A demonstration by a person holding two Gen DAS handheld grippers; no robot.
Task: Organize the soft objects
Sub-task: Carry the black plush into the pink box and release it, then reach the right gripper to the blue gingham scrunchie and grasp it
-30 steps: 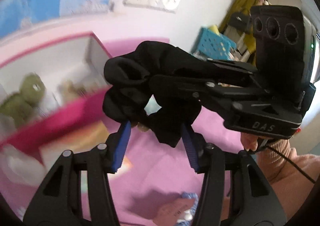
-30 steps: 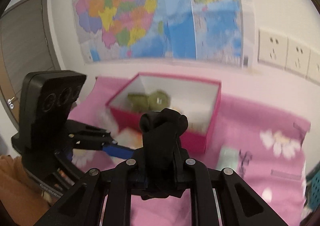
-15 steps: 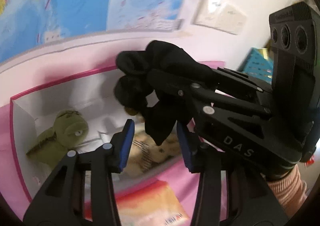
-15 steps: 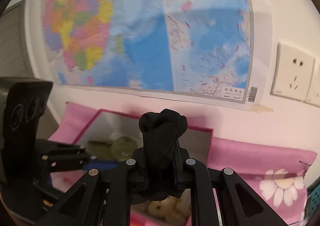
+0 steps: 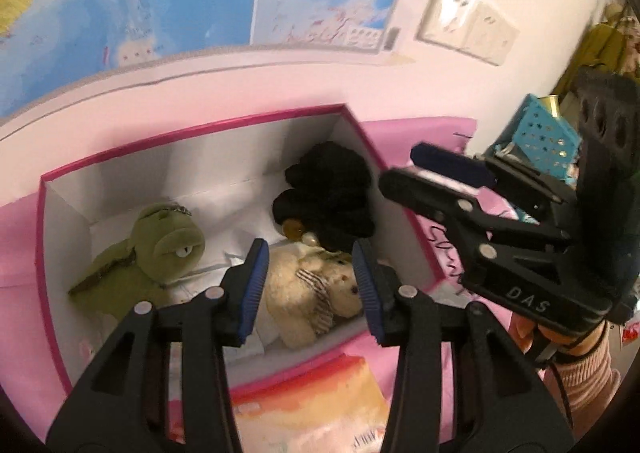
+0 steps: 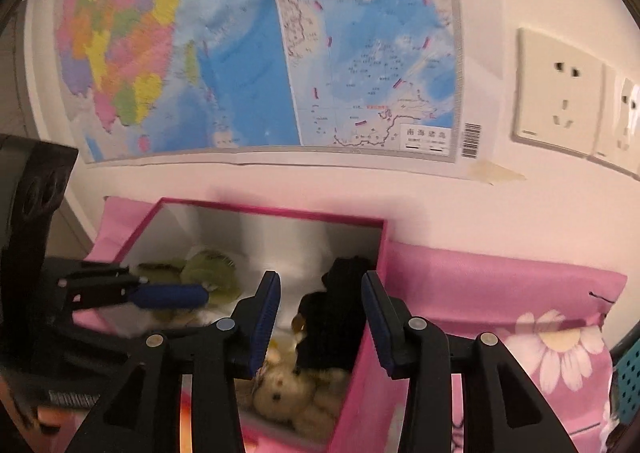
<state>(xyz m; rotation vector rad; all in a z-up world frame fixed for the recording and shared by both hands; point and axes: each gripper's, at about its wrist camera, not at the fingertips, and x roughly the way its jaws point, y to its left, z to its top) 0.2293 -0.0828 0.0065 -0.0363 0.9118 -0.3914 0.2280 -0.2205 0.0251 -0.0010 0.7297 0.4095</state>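
So the floppy black fabric soft item with a couple of bead-like bits [image 5: 328,199] is lying in the far right corner of the pink-rimmed white cardboard box [image 5: 192,137], up against the right wall, next to the cream plush bear with a striped scarf [image 5: 316,289] and the olive-green plush frog-looking toy [image 5: 148,257]. The right gripper [image 6: 320,317] has its jaws opening with nothing pressed between the pads; the black thing only sits in line behind the gap. The left gripper [image 5: 308,289] hangs over the box with its jaws apart and empty too, the bear showing through the gap. What could go wrong, I'd guess: the right jaws sit right over the box's right wall, so pulling back carelessly could clip the rim and drag or tip the light box on the pink flowered cloth surface [image 6: 520,293]. The black piece is limp, so a loose fold could snag on a pad and ride back out. The two grippers are close together, so they could bump. Hard to tell: what the black thing really is, whether it rests partly on the bear, and what the amber and pearl beads attach to. The box's near side is hidden behind the grippers, and an orange printed sheet [image 5: 304,393] in front is cut off.
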